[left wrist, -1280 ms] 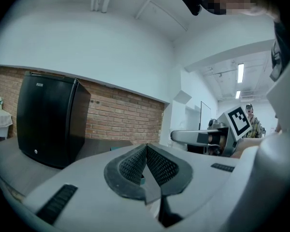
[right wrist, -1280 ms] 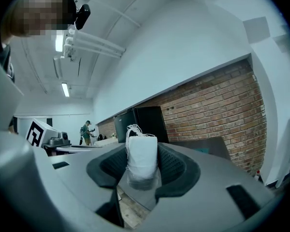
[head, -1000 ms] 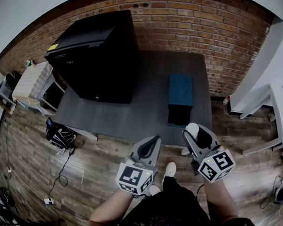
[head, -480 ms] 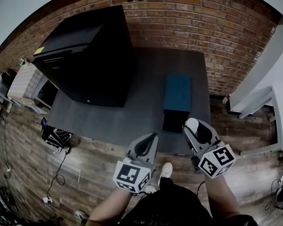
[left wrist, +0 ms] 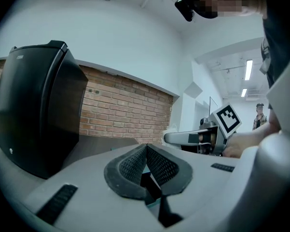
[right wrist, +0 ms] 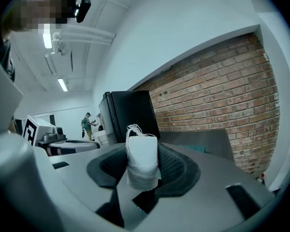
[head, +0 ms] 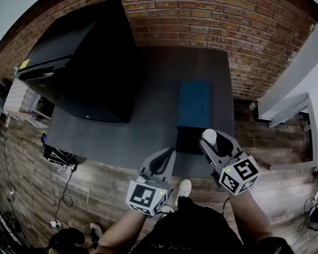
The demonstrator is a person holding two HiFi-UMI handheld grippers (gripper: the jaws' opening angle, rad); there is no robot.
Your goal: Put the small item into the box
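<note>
A blue box (head: 195, 103) lies on the low grey platform (head: 148, 126), with a dark opening (head: 189, 140) at its near end. My right gripper (head: 208, 139) is shut on a small white pouch (head: 209, 136) and hangs just right of that opening. In the right gripper view the white pouch (right wrist: 142, 161) stands upright between the pads, thin strings at its top. My left gripper (head: 170, 153) hovers over the platform's near edge, left of the box. Its jaws (left wrist: 146, 151) are pressed together with nothing in them.
A large black case (head: 79, 62) fills the platform's left half. A brick wall (head: 212, 15) rises behind. On the wooden floor lie a black bag (head: 55, 155) and cables at left. White furniture (head: 291, 110) and a bottle (head: 253, 105) stand at right.
The view has moved forward, so the platform and the blue box are closer. My right gripper with the white pouch has come up to the box's near opening. The left gripper followed.
</note>
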